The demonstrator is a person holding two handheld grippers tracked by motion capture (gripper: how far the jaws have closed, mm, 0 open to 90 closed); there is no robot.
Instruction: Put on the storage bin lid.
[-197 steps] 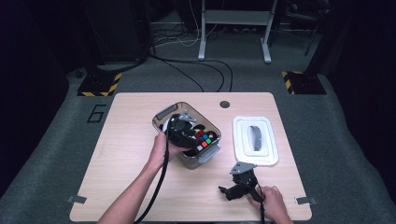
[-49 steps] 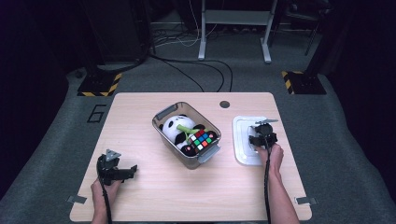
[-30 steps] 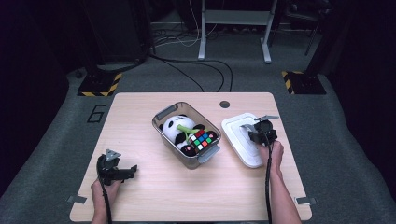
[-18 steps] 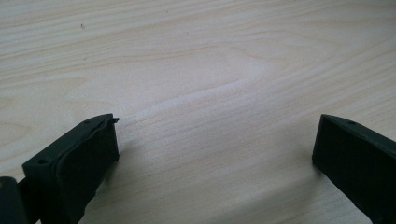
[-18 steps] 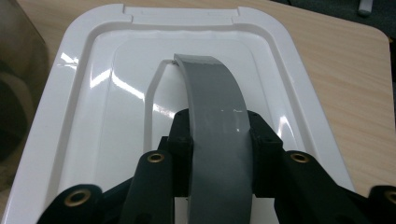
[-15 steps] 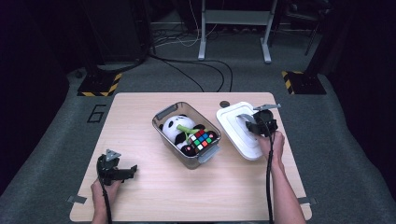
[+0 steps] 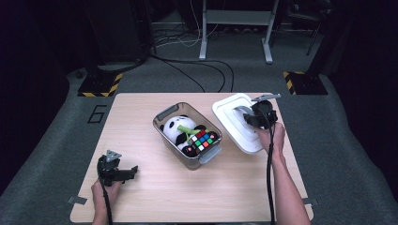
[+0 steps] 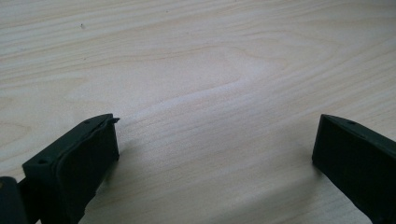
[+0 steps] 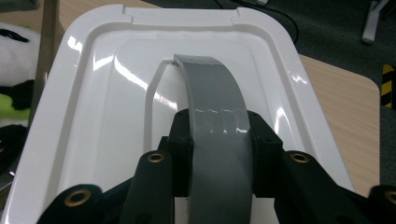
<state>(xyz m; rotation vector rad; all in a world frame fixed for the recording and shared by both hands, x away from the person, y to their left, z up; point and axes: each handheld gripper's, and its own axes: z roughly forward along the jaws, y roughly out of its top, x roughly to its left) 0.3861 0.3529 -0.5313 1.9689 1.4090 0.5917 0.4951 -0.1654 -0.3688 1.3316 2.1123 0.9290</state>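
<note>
Right hand-held gripper [image 9: 218, 140] clamps grey handle [image 9: 212, 102] — white lid [image 7: 234, 123].

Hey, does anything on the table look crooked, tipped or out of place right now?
Yes: the white lid is tilted, not flat. The right gripper is shut on its grey handle, holding it up beside the open clear bin, which holds a panda plush and a puzzle cube. Nothing looks spilled or damaged.
</note>
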